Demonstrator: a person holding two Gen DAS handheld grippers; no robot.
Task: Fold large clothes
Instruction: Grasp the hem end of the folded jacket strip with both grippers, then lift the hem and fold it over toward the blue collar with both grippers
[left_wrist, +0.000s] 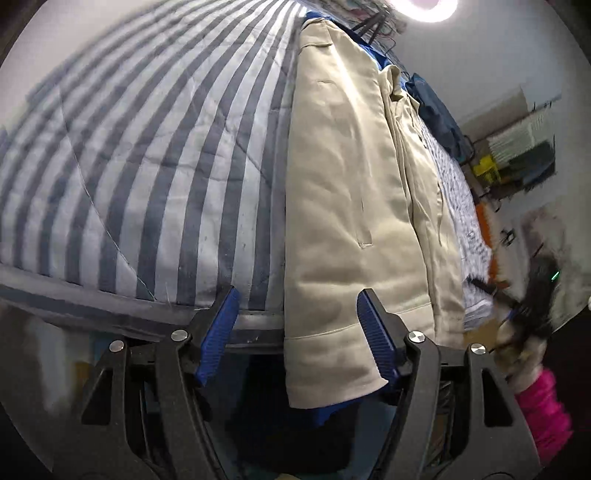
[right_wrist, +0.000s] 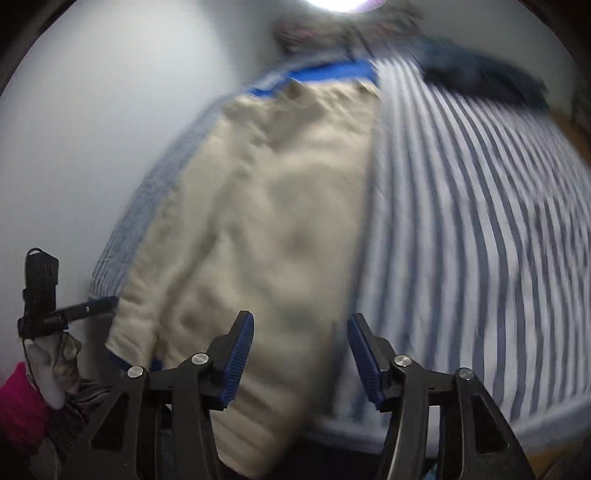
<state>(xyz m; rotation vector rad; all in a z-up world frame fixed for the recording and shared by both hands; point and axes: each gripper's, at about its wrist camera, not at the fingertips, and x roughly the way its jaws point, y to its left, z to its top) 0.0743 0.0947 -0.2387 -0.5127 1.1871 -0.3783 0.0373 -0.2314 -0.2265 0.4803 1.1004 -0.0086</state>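
- The bed (left_wrist: 140, 166) is the biggest thing here. Its striped cover fills my left view from 9 to 12 o'clock and my right view from 1 to 4 o'clock.
- The jacket (left_wrist: 343, 192) is beige and lies long on the bed. Its collar end is far from me at 12 o'clock, and its hem end hangs over the near edge of the bed at 6 o'clock. A blue layer shows under it at the collar and under the hem.
- It already looks narrowed lengthwise, with one side laid over the other, so I judge that a crosswise fold is what remains.
- I judge the cloth to be thick and padded, soft and not slippery. It is rather heavy for a garment, so it will sag and bulge and will not make a sharp crease.
- I would take hold at the hem, one corner in each tong, because this edge hangs free and is thin enough to go between the pads.
- My left tong (left_wrist: 297, 334) is wide apart and holds nothing. The hem hangs just in front of the gap, nearer the pad at 3 o'clock.
- My right tong (right_wrist: 301, 350) is also wide and grips nothing, with the hem in front of its gap. This view is blurred, so I cannot tell whether a pad touches the cloth.
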